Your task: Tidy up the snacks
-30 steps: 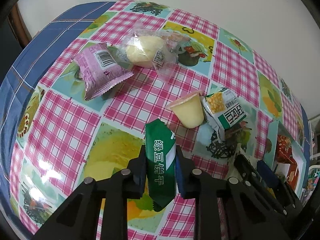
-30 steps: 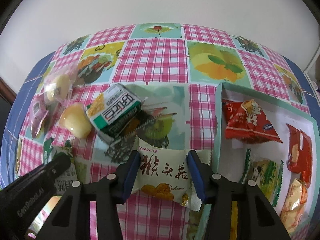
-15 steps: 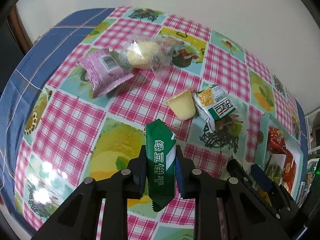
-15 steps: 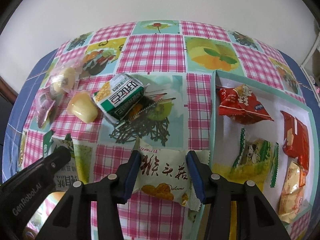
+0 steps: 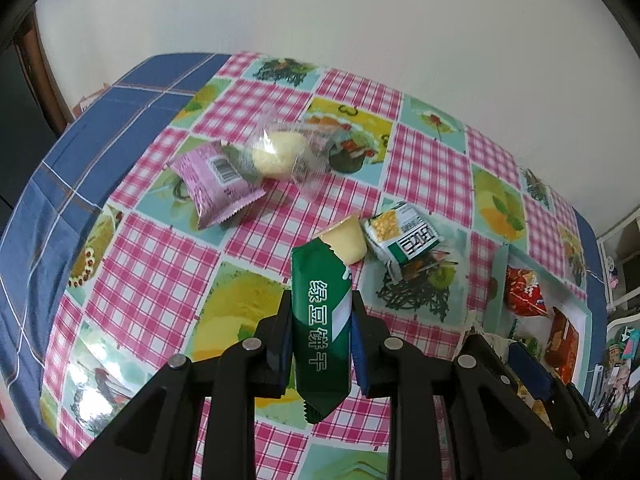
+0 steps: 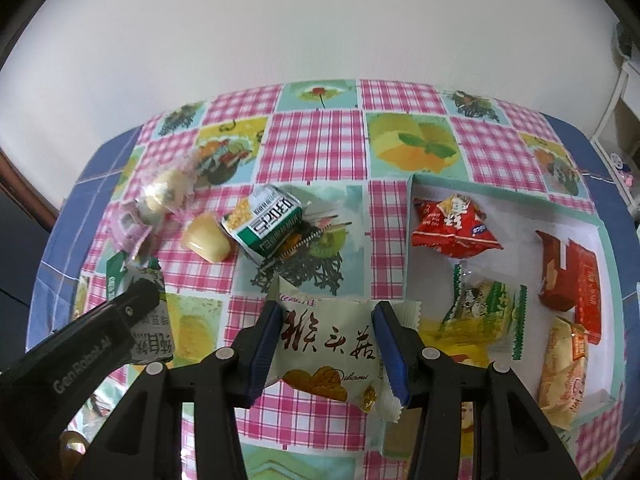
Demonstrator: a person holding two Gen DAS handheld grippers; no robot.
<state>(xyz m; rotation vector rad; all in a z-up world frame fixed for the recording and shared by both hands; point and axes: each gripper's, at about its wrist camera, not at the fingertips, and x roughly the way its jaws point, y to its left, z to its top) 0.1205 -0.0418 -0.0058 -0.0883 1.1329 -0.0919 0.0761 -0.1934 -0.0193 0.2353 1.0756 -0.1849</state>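
Note:
My left gripper (image 5: 320, 316) is shut on a dark green biscuit packet (image 5: 321, 320) and holds it above the table. My right gripper (image 6: 328, 320) is shut on a cream snack packet (image 6: 330, 344), held just left of the white tray (image 6: 408, 208). The tray holds a red packet (image 6: 452, 224), a red box (image 6: 568, 276), a green-edged packet (image 6: 484, 312) and a yellow packet (image 6: 564, 364). On the cloth lie a green-white packet (image 6: 266, 220), a yellow jelly cup (image 6: 206, 236), a pink packet (image 5: 214, 182) and a clear-wrapped bun (image 5: 280, 152).
The table wears a pink checked fruit-print cloth (image 6: 316, 144) with a blue border (image 5: 100, 128). A white wall stands behind it. The left gripper's arm (image 6: 88, 344) crosses the lower left of the right wrist view. White furniture (image 6: 624, 92) stands at the far right.
Both grippers have risen and drawn back with their packets, so more of the table and wall shows. The loose snacks and tray contents have not moved.

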